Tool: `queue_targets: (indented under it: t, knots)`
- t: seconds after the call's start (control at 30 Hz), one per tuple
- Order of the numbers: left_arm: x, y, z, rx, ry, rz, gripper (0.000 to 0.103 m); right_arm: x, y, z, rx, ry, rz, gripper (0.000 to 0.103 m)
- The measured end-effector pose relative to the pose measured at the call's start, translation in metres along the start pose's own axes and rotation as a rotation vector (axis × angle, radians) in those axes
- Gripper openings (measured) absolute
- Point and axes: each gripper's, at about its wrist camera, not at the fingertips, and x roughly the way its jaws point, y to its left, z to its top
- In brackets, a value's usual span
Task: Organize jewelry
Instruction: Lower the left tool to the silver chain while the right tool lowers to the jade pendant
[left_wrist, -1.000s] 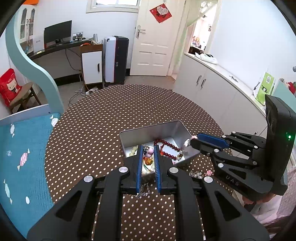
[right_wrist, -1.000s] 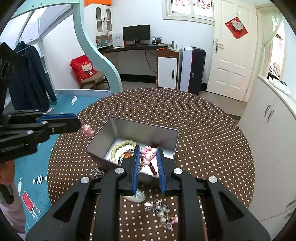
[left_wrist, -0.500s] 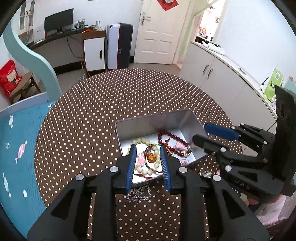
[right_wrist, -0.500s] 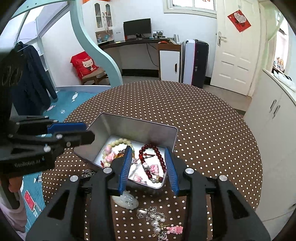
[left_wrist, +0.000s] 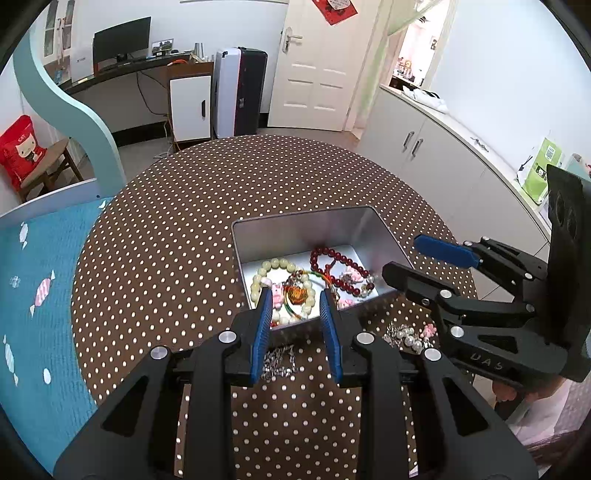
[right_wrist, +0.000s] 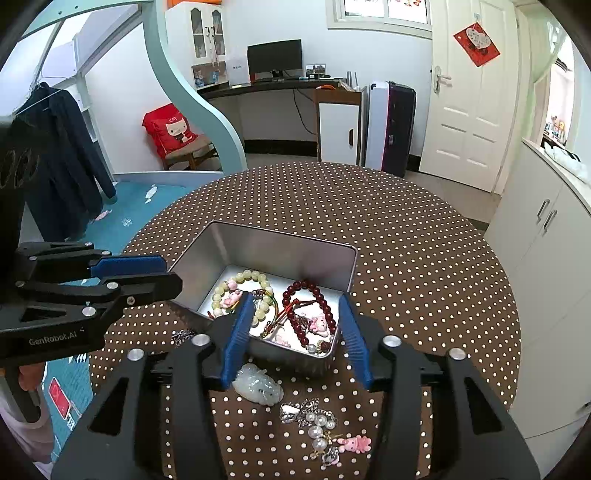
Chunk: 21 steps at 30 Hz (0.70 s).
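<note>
Widening since before: left tool (left_wrist: 293, 295) and right tool (right_wrist: 295, 306) both empty | bracelets in tin (right_wrist: 280, 240)

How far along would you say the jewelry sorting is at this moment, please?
Partly done. The tin already holds the pale bead bracelet and the dark red bead bracelet. Nothing is in hand: the left gripper and the right gripper are both open and empty. Still on the table are the jade pendant, the pearl chain and a silver chain.
</note>
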Motion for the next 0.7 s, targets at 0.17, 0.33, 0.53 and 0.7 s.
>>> queue_targets:
  t: [0.17, 0.33, 0.53, 0.7]
  knots:
    - [-0.009, -0.001, -0.011, -0.009, -0.013, 0.016, 0.037, -0.005, -0.007, -0.008, 0.048, 0.001, 0.014, 0.067]
    - [-0.013, 0.0, -0.026, -0.014, -0.019, 0.023, 0.053, -0.014, -0.008, -0.019, 0.059, -0.017, 0.025, 0.08]
    - [0.001, 0.003, -0.045, -0.046, 0.013, 0.011, 0.06, -0.009, 0.0, -0.036, 0.047, 0.017, 0.018, 0.082]
    - [0.018, 0.007, -0.058, -0.072, 0.039, -0.001, 0.06, 0.0, 0.004, -0.049, 0.035, 0.052, 0.011, 0.087]
